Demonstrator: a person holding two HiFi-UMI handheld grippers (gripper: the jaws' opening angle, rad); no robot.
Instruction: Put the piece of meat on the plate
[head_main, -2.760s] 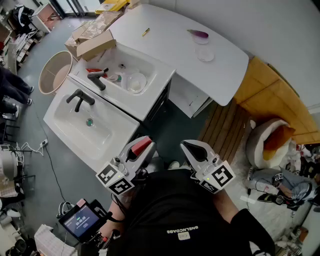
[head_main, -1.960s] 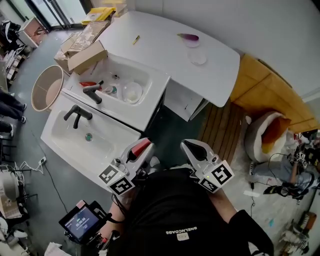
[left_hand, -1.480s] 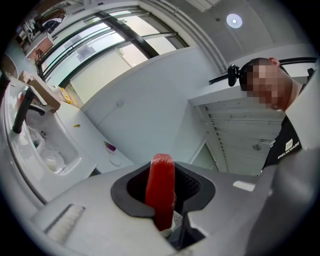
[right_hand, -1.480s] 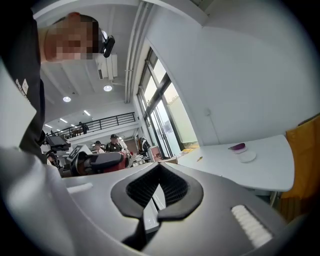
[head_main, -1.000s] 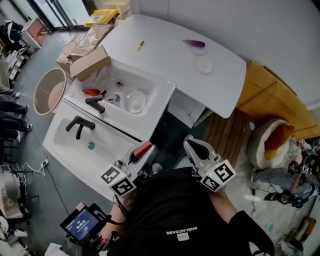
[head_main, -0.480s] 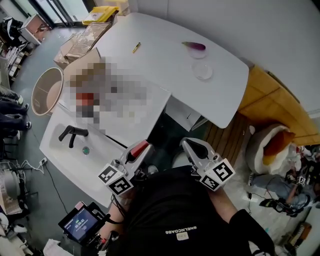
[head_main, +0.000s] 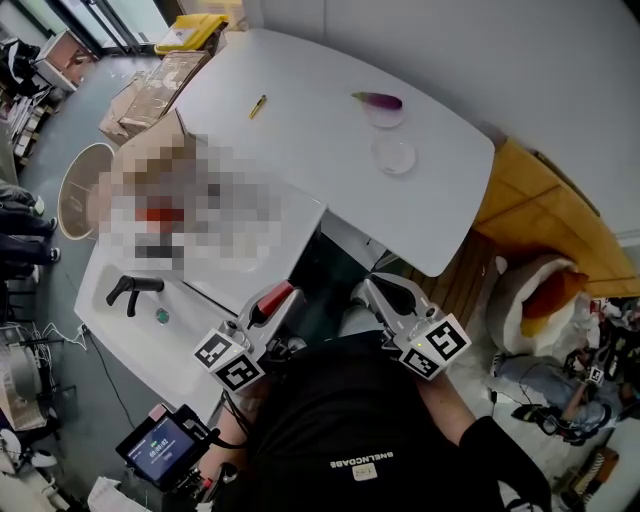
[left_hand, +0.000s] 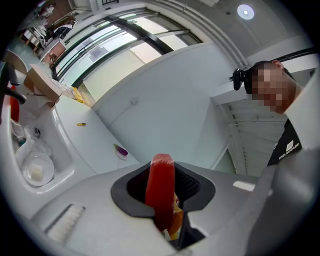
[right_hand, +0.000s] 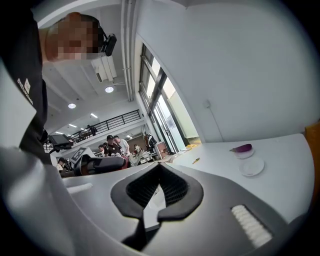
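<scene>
One red piece of meat (left_hand: 160, 186) (smooth, round-topped) is pinched by left fingers (left_hand: 196, 186); right fingers (right_hand: 181, 194) closed.

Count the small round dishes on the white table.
2. One small round clear dish sits empty on the white table; the other lies just beyond it in the head view, under a purple eggplant. None seems hidden.

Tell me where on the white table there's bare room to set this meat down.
The table is mostly bare: there is a wide patch between the pen and the eggplant, and the whole near side below the empty plate, which is itself free. Only the spot by the wall is tighter, where eggplant and plate sit close.
</scene>
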